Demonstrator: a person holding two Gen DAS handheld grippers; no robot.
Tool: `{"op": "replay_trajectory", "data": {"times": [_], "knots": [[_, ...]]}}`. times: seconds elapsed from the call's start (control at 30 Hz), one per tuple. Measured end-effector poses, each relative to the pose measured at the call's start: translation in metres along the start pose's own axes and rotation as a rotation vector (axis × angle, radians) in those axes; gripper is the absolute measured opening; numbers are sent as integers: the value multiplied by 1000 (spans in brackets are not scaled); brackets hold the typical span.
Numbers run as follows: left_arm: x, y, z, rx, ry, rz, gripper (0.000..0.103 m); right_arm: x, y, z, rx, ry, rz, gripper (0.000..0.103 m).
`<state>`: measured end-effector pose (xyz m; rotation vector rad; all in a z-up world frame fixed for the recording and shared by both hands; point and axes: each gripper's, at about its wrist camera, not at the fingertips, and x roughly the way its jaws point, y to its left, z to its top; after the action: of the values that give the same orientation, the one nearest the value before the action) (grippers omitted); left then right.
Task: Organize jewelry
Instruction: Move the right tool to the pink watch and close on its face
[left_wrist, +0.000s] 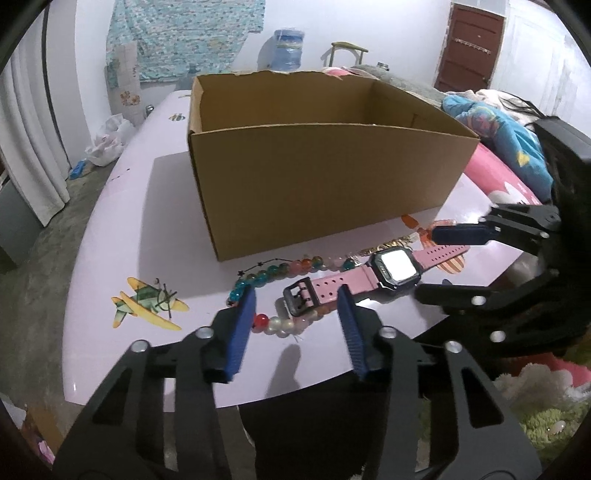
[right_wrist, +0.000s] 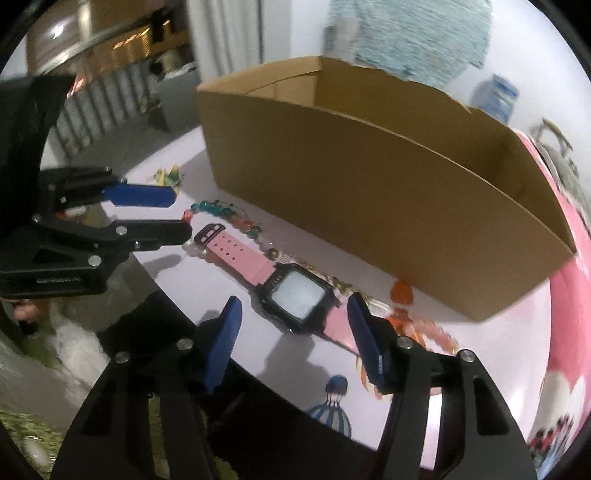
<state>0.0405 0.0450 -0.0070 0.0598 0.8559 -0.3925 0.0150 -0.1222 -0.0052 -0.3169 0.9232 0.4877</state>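
while both hover part-open and empty, left gripper (left_wrist: 297, 312) straddles buckle, right gripper (right_wrist: 295, 326) straddles watch (right_wrist: 295, 295).

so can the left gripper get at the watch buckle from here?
Probably yes: the left gripper is open right over the pink watch, buckle between its fingers, with only the bead bracelet tangled under it.

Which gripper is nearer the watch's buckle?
Left. The left gripper straddles the buckle at the strap's end; the right gripper sits farther along the watch, around its face.
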Motion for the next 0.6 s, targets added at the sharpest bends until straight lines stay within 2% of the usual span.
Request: {"op": "replay_trajectory", "data": {"times": [0.03, 0.17, 0.33, 0.47, 0.6], "knots": [[0, -1, -1, 9, 0, -3, 35, 4, 5, 3, -38, 7, -18, 54], [-2, -8, -2, 47, -13, -10, 33, 14, 9, 4, -154, 49, -59, 54], [-4, -15, -2, 72, -26, -39, 33, 26, 9, 7, -221, 120, -15, 50], [-4, -27, -3, 134, -35, -24, 33, 29, -2, 16, -191, 139, 46, 48], [-1, -49, -7, 271, -50, 53, 34, 34, -26, 27, -101, 157, 149, 48]]}}
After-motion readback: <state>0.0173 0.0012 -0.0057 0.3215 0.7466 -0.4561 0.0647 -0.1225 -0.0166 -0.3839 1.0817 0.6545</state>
